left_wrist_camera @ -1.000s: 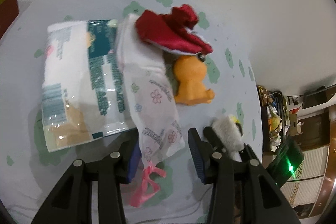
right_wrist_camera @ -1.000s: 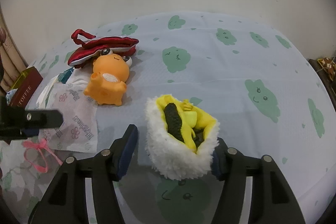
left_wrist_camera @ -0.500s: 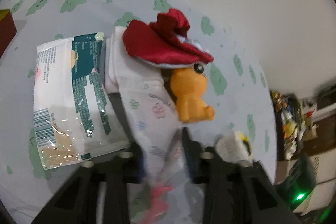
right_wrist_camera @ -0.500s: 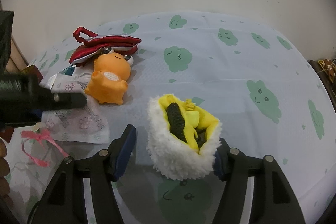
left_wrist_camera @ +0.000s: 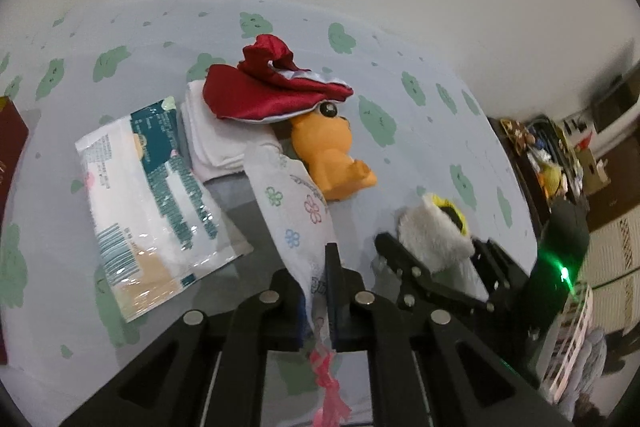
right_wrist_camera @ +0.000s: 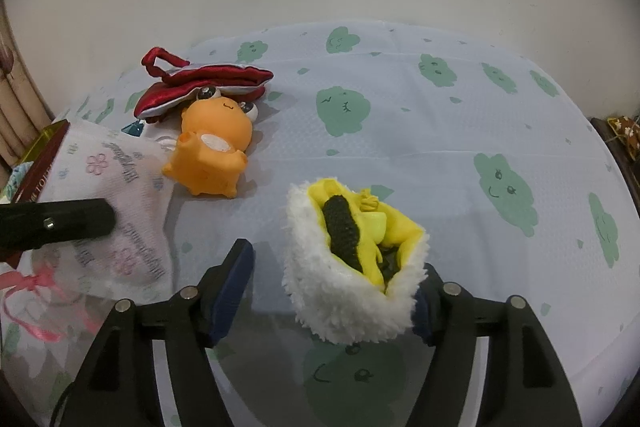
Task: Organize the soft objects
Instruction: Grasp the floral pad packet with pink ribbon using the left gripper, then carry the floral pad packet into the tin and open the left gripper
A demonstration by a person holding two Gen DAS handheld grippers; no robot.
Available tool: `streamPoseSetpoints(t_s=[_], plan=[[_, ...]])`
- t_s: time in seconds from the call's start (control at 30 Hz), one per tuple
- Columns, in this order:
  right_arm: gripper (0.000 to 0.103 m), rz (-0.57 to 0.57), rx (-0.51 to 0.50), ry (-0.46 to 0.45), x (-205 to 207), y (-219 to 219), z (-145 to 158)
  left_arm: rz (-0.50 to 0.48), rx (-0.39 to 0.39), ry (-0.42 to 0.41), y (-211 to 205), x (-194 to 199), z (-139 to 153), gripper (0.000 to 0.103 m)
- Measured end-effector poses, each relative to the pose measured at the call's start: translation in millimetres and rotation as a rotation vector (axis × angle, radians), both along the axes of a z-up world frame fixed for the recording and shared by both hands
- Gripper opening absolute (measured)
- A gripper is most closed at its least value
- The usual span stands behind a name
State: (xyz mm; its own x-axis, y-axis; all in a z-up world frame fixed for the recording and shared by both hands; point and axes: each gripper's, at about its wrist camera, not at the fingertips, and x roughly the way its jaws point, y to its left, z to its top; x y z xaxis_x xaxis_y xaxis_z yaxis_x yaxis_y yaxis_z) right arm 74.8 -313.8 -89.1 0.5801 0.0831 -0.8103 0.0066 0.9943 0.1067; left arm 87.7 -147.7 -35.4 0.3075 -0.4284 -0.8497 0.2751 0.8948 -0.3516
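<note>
Left wrist view: left gripper (left_wrist_camera: pixel 319 301) is clamped on the floral pouch (left_wrist_camera: pixel 298 211), pink ribbon (left_wrist_camera: pixel 329 381) dangling at 6 o'clock. Right gripper (right_wrist_camera: pixel 332 267) has jaws apart around the fluffy slipper (right_wrist_camera: pixel 352 259). Orange plush (right_wrist_camera: pixel 212 157) lies at 11 o'clock, under a red bag (right_wrist_camera: pixel 202 85).

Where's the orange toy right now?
The orange toy lies on the bedsheet, its head tucked under the red pouch, just right of the floral bag that the left gripper holds.
</note>
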Motion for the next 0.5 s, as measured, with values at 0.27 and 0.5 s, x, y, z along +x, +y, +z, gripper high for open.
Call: streamPoseSetpoints(t_s=[0.27, 0.5], plan=[[0.062, -0.008, 0.004, -0.005, -1.9, -1.9, -0.5, -0.050, 0.093, -0.074, 5.3, -20.1, 13.6, 0.007], [0.038, -0.077, 0.065, -0.022, -4.3, -20.9, 0.7, -0.023, 0.098, -0.108, 26.1, -29.2, 21.9, 0.007]])
